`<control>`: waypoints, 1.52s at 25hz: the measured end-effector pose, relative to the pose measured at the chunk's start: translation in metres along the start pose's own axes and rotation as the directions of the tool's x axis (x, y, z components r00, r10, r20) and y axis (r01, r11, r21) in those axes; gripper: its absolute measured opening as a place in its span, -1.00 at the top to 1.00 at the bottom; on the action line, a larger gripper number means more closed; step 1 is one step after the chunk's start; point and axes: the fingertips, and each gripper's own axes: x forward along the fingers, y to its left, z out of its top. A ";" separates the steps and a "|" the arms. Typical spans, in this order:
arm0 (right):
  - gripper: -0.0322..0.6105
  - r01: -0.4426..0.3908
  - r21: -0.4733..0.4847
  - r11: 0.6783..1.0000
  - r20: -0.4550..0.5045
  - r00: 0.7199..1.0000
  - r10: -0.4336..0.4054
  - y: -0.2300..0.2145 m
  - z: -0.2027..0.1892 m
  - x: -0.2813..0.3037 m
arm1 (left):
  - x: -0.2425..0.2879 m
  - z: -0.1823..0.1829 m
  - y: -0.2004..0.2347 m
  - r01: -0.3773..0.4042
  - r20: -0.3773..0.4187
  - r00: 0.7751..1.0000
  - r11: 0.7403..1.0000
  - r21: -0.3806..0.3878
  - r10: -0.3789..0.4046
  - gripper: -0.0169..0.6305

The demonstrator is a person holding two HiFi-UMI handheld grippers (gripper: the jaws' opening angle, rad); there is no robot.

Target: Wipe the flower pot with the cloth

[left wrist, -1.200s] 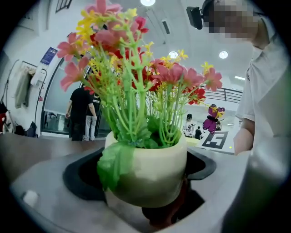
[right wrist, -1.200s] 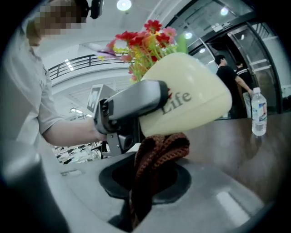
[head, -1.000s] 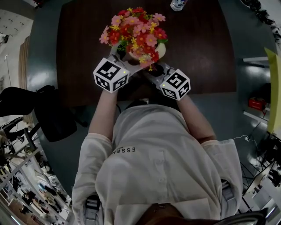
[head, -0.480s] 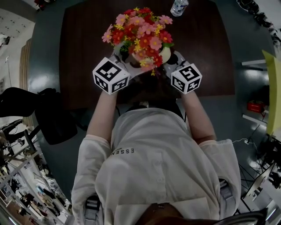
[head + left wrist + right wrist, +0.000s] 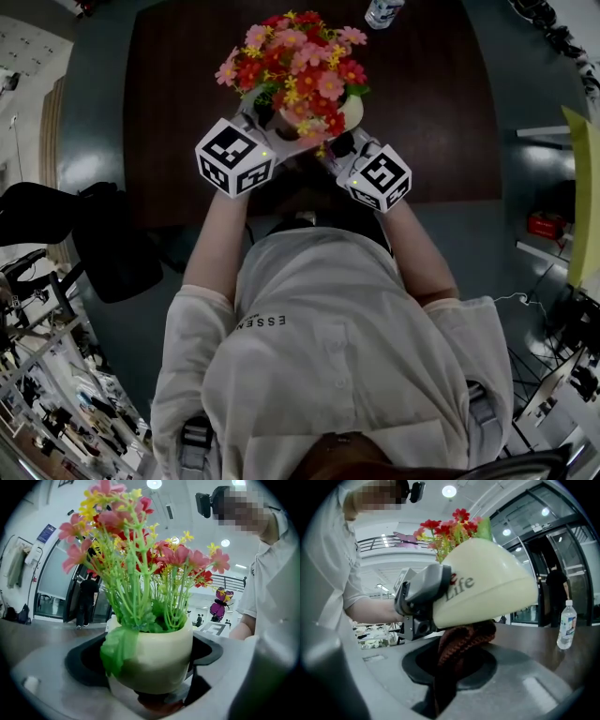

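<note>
Both arms reach forward from the body over the near edge of the dark worktop (image 5: 169,112). The bare left forearm (image 5: 220,234) runs nearly straight ahead. The right forearm (image 5: 417,248) angles inward, so the two tools meet at the flower pot (image 5: 487,588).

The left tongs (image 5: 145,667) are clamped on the cream pot. One dark pad sits on each side of its round body, just under the rim, and a green leaf hangs over the lip. The pot is tipped rather than upright, with its mouth leaning toward the person and its base turned toward the right tongs (image 5: 450,667). I cannot tell whether any part of the base touches the worktop. The pink, red and yellow flowers (image 5: 295,61) spread above it and hide most of the pot in the head view.

The right tongs are closed on a dark red knitted cloth (image 5: 464,637). Its tail runs down into the gap between the jaws, and its bunched top is pressed against the lower side of the pot (below the printed word "Life"). In the left gripper view a reddish patch of the same cloth shows under the pot.

A clear bottle (image 5: 566,625) stands upright on the worktop, well apart from the pot on the far side.
</note>
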 end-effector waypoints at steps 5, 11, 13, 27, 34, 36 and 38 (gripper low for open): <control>0.75 -0.112 0.010 0.994 -0.039 0.993 0.112 0.018 -0.016 -0.011 | -0.004 -0.005 0.007 -0.022 0.002 1.000 1.000 -0.004 0.022 -0.75; 0.75 0.256 0.218 0.942 -0.167 0.961 -0.222 -0.072 -0.052 -0.070 | 0.000 -0.026 0.013 -0.049 -0.067 0.996 0.998 0.049 0.052 -0.75; 0.75 0.336 0.281 0.899 -0.124 0.942 -0.313 -0.097 -0.041 -0.087 | 0.001 -0.039 0.012 -0.043 -0.084 0.995 0.996 0.077 0.049 -0.75; 0.75 0.238 0.282 0.929 -0.131 0.969 -0.208 -0.097 -0.084 -0.057 | 0.020 -0.175 0.012 -0.022 -0.284 0.958 0.995 0.096 0.049 -0.75; 0.75 0.260 0.265 0.928 -0.182 0.959 -0.217 -0.113 -0.120 -0.081 | 0.053 -0.207 0.007 -0.002 -0.338 0.940 0.993 0.120 0.043 -0.75; 0.75 0.259 0.254 0.932 -0.183 0.959 -0.217 -0.115 -0.125 -0.081 | 0.057 -0.215 0.012 -0.002 -0.348 0.936 0.990 0.138 0.050 -0.75; 0.75 0.259 0.242 0.935 -0.188 0.958 -0.217 -0.115 -0.131 -0.078 | 0.058 -0.225 0.017 -0.004 -0.356 0.932 0.987 0.158 0.061 -0.75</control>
